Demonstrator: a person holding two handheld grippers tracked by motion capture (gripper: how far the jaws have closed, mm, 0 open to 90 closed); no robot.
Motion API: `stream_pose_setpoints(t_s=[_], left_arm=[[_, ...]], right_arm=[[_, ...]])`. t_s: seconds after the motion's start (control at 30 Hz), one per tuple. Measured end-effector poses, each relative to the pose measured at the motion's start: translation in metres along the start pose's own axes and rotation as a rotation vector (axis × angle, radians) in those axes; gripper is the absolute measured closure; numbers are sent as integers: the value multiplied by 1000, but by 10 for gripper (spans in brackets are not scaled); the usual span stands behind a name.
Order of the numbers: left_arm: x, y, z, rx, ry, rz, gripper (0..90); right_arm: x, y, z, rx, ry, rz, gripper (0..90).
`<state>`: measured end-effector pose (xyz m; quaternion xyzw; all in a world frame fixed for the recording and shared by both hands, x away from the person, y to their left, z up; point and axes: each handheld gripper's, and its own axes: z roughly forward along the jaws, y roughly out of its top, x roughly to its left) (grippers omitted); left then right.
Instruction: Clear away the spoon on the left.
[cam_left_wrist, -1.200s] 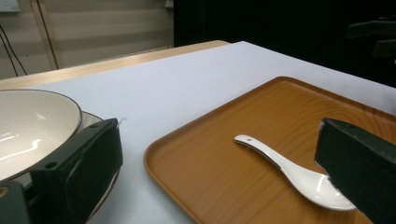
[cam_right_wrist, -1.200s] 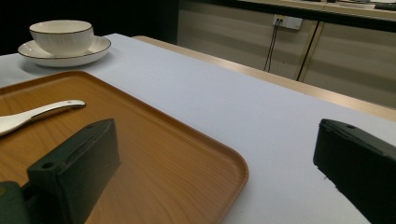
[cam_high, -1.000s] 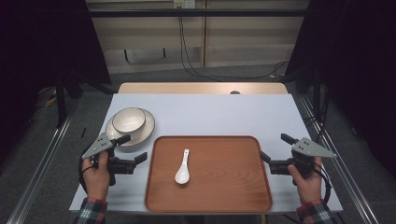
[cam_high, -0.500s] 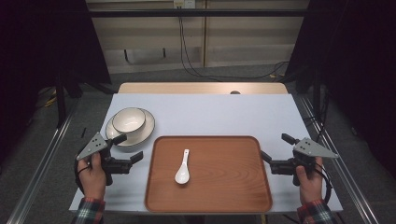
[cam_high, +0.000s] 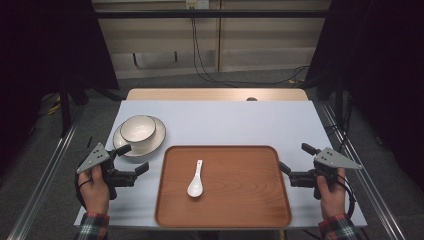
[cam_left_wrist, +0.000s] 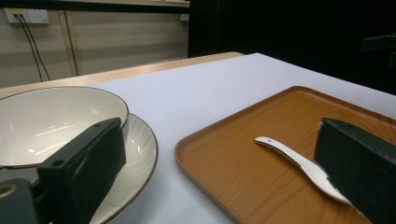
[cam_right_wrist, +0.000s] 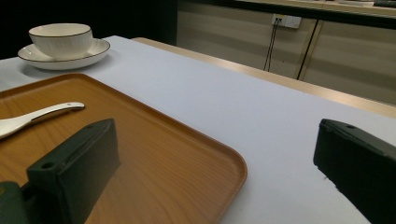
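A white glazed spoon (cam_high: 195, 180) lies flat on the brown wooden tray (cam_high: 260, 210), left of its middle, bowl end toward the tabletop's near edge, handle pointing away.

high view: from above, looks forward and down on whole table (cam_high: 215, 120) | left gripper view: low, close, faces tray (cam_left_wrist: 261, 154) | right gripper view: low, close | shared: tray, bowl (cam_right_wrist: 60, 39)

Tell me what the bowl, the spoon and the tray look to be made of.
Bowl: likely glazed ceramic; cream, glossy, with light streaks inside and a thin dark rim line.
Spoon: probably white glazed porcelain, soup-spoon shape; its shine could also suit smooth plastic.
Tray: wood or a wood-look laminate; brown grain lines, satin sheen, rounded raised edge.
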<state>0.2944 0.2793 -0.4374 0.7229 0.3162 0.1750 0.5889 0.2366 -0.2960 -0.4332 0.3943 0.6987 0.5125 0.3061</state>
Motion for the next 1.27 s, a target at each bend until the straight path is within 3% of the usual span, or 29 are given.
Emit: stream_pose_setpoints(t_s=[0.03,0.17,0.37,0.67,0.97,1.17,1.27], left_arm=[[1,0,-1,10,1,15,22],[3,-1,-4,-5,-9,10,22],[6,-4,-7,26,-17,40,20],[10,-5,-13,14,21,37,22],[10,-8,-14,19,6,39,26],[11,-9,-18,25,19,36,31],[10,-10,-17,16,17,18,31]], right_arm=[[0,0,0,0,0,0,2],[-1,-1,0,9,-7,4,2],[-2,-1,0,14,-12,2,2],[-4,-3,1,19,-14,7,2],[-6,-4,2,30,-19,12,2],[-7,-5,4,33,-19,16,2],[-8,-5,5,30,-19,17,2]])
